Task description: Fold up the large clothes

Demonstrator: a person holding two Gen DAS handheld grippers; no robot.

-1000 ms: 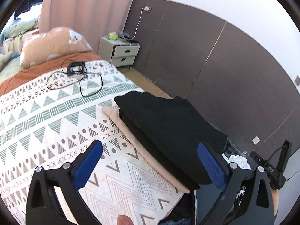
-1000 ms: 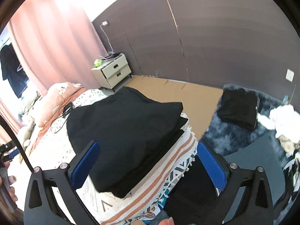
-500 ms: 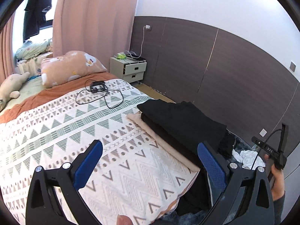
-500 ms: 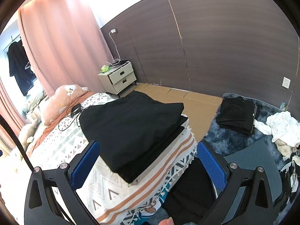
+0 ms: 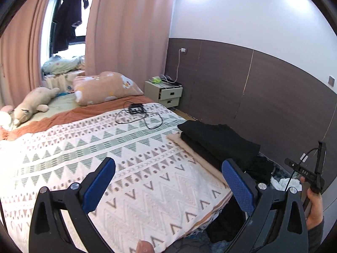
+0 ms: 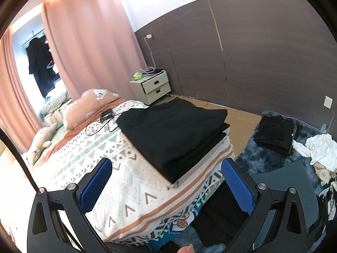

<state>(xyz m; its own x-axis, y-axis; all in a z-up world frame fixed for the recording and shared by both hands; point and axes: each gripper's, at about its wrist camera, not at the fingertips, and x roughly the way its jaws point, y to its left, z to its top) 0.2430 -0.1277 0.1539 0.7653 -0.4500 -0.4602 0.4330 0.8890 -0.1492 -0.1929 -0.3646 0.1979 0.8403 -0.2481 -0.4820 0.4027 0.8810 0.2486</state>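
Two grippers are up in the air above the bed, and both have their blue fingers spread wide with nothing between them: the left gripper (image 5: pixel 168 181) and the right gripper (image 6: pixel 166 181). One stack of folded black clothes (image 6: pixel 174 135) lies at the corner of the bed (image 6: pixel 84 158), near the foot end and on the side by the brown wall. From the right wrist view the stack looks like three or four flat black layers, but the edges blend together so the count is not sure. Under the black layers sits one thin pale folded piece (image 6: pixel 202 164), and its edge sticks out a little. The long side of the stack runs along the bed's edge, pointing from the foot end toward the pillow end. In the left wrist view the same stack (image 5: pixel 219 143) sits at the far right edge of the bed, well apart from the left gripper. One pink pillow (image 5: pixel 105 88) and one plush toy (image 5: pixel 33 105) lie at the head of the bed. One black cable (image 5: pixel 143 118) curls on the patterned blanket. One more folded black piece (image 6: pixel 276 132) lies on the blue rug (image 6: pixel 252 160), near a pile of white cloth (image 6: pixel 322 149).
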